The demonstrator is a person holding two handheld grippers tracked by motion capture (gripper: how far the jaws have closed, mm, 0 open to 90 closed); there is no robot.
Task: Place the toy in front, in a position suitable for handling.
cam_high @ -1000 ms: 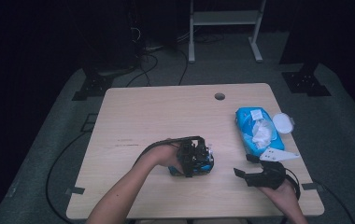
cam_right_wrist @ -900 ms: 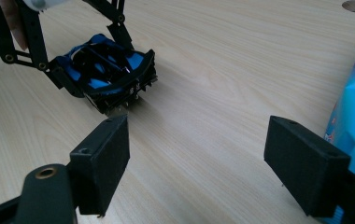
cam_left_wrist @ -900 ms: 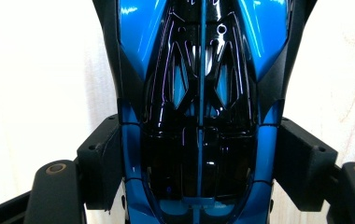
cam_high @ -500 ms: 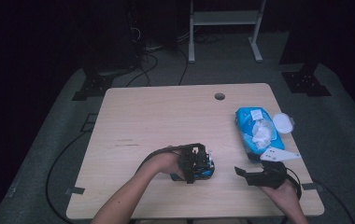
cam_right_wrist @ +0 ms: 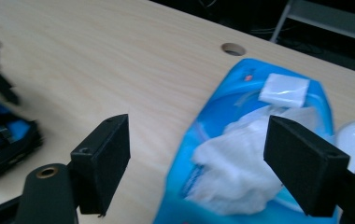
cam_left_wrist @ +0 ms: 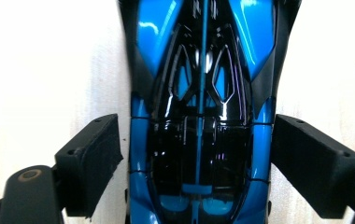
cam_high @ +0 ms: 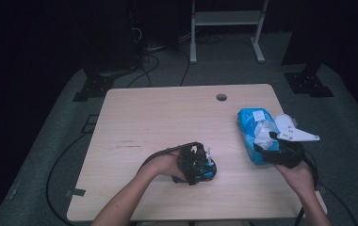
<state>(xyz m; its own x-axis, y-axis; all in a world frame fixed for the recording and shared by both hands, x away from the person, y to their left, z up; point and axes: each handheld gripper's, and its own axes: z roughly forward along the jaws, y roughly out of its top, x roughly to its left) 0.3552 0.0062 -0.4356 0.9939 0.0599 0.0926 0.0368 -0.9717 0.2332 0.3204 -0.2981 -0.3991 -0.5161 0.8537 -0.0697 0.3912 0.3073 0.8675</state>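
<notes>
A glossy blue and black toy car (cam_left_wrist: 201, 116) lies on the pale wooden table (cam_high: 167, 117), seen from above between the jaws of my left gripper (cam_left_wrist: 196, 140). Those jaws have just been opening; a thin strip of table shows between the left pad and the car's side. In the high view the left gripper (cam_high: 200, 165) sits over the car (cam_high: 210, 172) near the table's front. My right gripper (cam_high: 264, 142) stands open, raised above the near end of a blue wet-wipes pack (cam_high: 252, 125). A white wipe (cam_right_wrist: 234, 172) bulges from the pack (cam_right_wrist: 222, 107) between the right gripper's (cam_right_wrist: 199, 135) pads.
A white round lid (cam_high: 283, 120) lies just right of the pack near the table's right edge. A cable hole (cam_high: 221, 97) sits at the back of the table. A metal stand (cam_high: 224, 19) and cables are on the dark floor beyond.
The right gripper has risen and moved toward the wipes pack. The left hand has stayed over the car.
</notes>
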